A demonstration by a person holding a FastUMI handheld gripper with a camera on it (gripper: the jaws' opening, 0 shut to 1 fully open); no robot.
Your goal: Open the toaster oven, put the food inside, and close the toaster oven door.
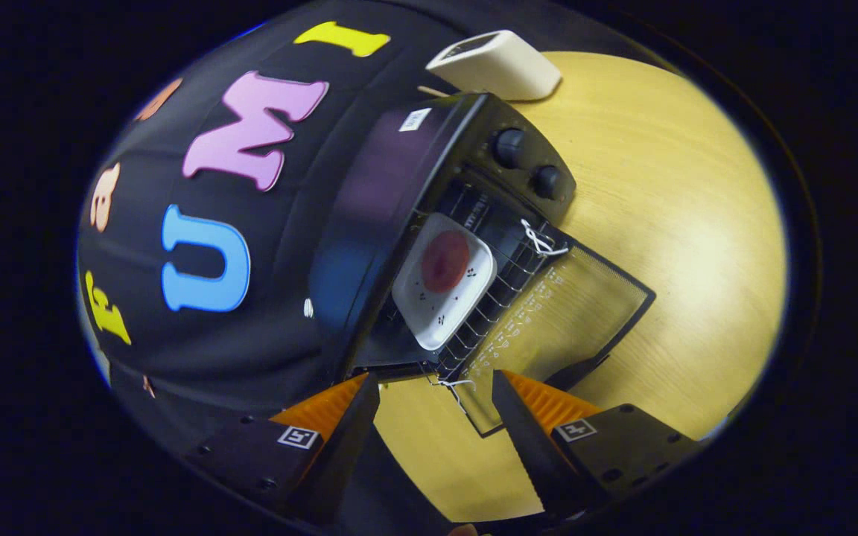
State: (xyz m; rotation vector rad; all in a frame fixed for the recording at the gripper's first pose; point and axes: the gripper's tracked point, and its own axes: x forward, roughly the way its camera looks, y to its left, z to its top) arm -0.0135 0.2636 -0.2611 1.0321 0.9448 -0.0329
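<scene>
Seen tilted from the gripper view: black toaster oven (429, 186) on a pale wooden worktop (682, 223), backed against the booth's black cloth wall. Door (570, 313) dropped fully open, lying flat on the worktop, glass panel printed with small white markings. Wire rack (507, 279) drawn partway out over the door. On the rack, inside the oven mouth, a white square plate (444, 279) with small dark specks, carrying a round reddish piece of food (445, 260) at its centre. Two black knobs (522, 160) on the oven's control panel, one beside the other. White string looped at the rack's far corner (541, 240), another bit of white string (453, 387) near the door's edge just ahead of the fingers. White boxy device (496, 63) resting beyond the oven at the worktop's far edge.

Gripper (436, 398) hovering just short of the open door, fingers spread wide, nothing between them but bare worktop. Right finger (526, 439) tip overlapping the door's near corner; contact with the door not clear. Left finger (351, 439) off to the side of the oven's front.
</scene>
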